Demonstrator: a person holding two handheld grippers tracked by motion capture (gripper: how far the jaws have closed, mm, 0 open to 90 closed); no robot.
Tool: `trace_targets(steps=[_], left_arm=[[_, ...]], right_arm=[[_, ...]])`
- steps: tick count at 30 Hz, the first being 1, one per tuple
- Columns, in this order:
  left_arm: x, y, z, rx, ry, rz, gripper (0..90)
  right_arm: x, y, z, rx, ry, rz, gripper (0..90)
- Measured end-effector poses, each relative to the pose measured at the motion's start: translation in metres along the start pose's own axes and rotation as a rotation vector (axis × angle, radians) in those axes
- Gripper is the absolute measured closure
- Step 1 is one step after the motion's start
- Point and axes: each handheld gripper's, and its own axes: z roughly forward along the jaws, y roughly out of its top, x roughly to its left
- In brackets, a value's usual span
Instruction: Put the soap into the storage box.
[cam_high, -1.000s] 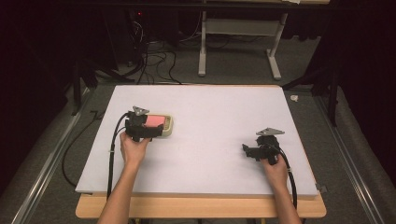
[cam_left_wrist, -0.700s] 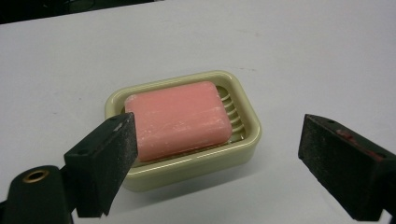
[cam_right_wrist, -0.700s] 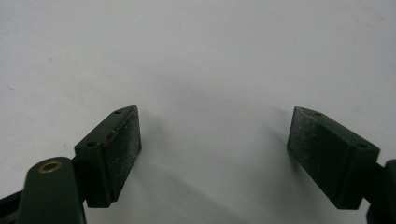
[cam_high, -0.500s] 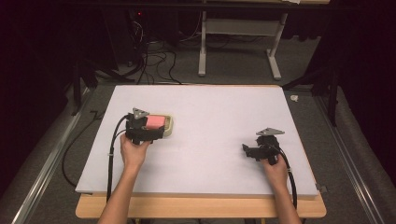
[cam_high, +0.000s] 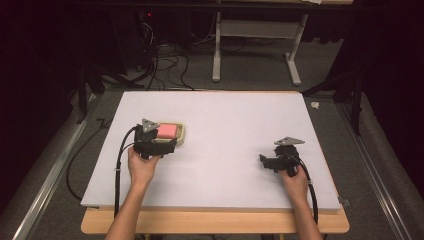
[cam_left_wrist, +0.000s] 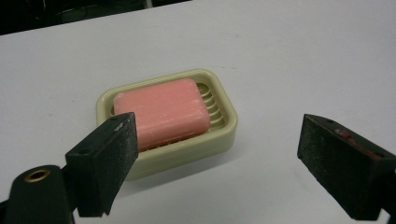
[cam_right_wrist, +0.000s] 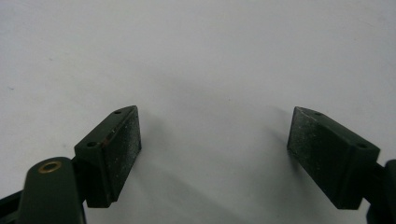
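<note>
Change since the earlier high views: almost none. Left claw sits at the same spot, left of centre in the frame, beside the soap dish; right claw stays low right of centre, over bare desk. Judgement: the approach has paused at the dish and no grasp has begun.

Items, left to right:
- Left claw, one. Jaws spread wide, holding nothing. In the left gripper view the jaws stand either side of the frame's lower half, with the dish between and beyond them, apart from both.
- Soap dish, one. Cream, ribbed, flat on the desk.
- Soap bar, one. Pink, lying inside the dish, towards its left end in the left gripper view.
- Right claw, one. Jaws wide apart, empty, only white desk surface between them.
- Hands, two, one per gripper.
</note>
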Motion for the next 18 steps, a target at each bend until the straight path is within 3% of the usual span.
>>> trace_targets(steps=[18], left_arm=[[-0.013, -0.008, -0.007, -0.003, -0.062, 0.018, 13.5]], right_arm=[[0.0, 0.0, 0.0, 0.001, 0.0, 0.001, 18.0]])
